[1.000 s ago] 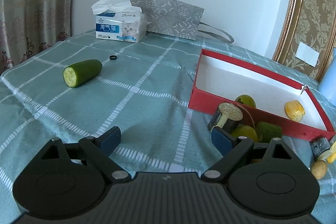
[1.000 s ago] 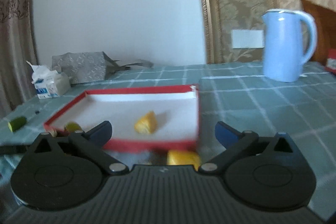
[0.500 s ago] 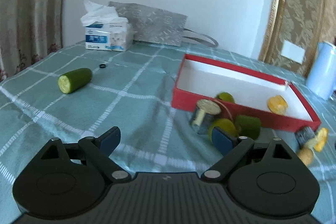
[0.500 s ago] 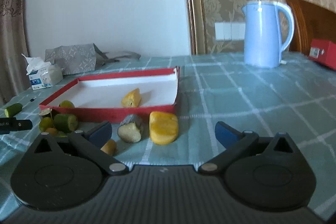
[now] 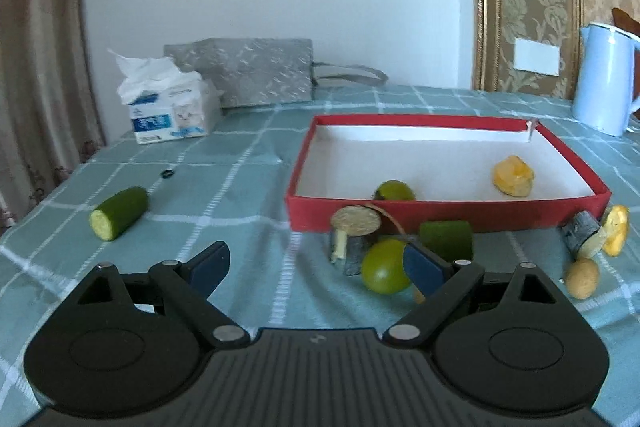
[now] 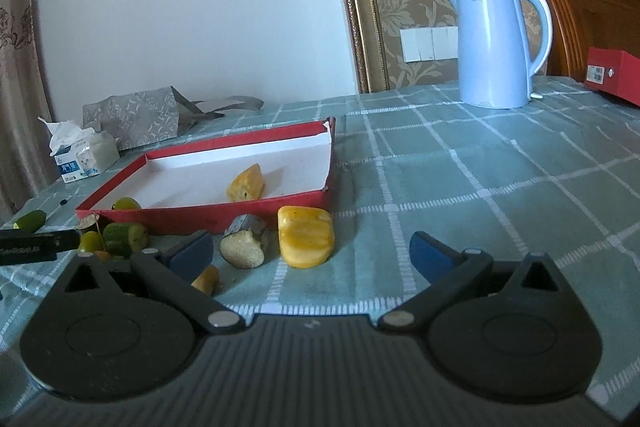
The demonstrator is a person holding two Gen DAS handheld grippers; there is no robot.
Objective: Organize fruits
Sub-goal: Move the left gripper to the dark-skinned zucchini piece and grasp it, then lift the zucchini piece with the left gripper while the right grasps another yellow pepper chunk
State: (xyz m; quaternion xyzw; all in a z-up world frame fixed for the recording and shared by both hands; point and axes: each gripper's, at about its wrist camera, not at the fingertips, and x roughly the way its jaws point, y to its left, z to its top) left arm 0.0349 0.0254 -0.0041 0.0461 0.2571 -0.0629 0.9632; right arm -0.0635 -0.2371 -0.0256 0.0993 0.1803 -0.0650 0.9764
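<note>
Some things are hard to see. The round green fruit (image 5: pixel 385 271) near the left tongs (image 5: pixel 316 265) is partly hidden behind the right blue pad (image 5: pixel 420 269). A second green fruit (image 5: pixel 394 191) sits inside the flat red box with a white floor (image 5: pixel 448 217), and the front wall hides its lower half. A small brown lump (image 6: pixel 206 279) peeks out behind the left blue pad (image 6: pixel 190 254) of the right tongs (image 6: pixel 312 255), so I cannot tell what it is.

Both tongs are spread wide and hold nothing. Each one hangs low over the bench with the green checked cloth (image 5: pixel 240 195), pointing flat toward the box. The left tongs show in the right view only as a dark bar (image 6: pixel 38 247) at the left edge.

A yellow fruit piece (image 5: pixel 513 176) lies in the box near its right wall. In front of the box, on the cloth, are a grey-skinned stump with a pale cut top (image 5: pixel 354 235), a dark green chunk (image 5: pixel 446 239), another grey-skinned piece (image 6: pixel 244 241) and a big yellow chunk (image 6: pixel 306 237) just beside it. A cut green cucumber end (image 5: pixel 119 213) lies well apart to the left.

Farther back stand a tissue pack (image 5: pixel 172 109), a grey patterned bag (image 5: pixel 248 77) and a light blue kettle (image 6: pixel 496 45).
</note>
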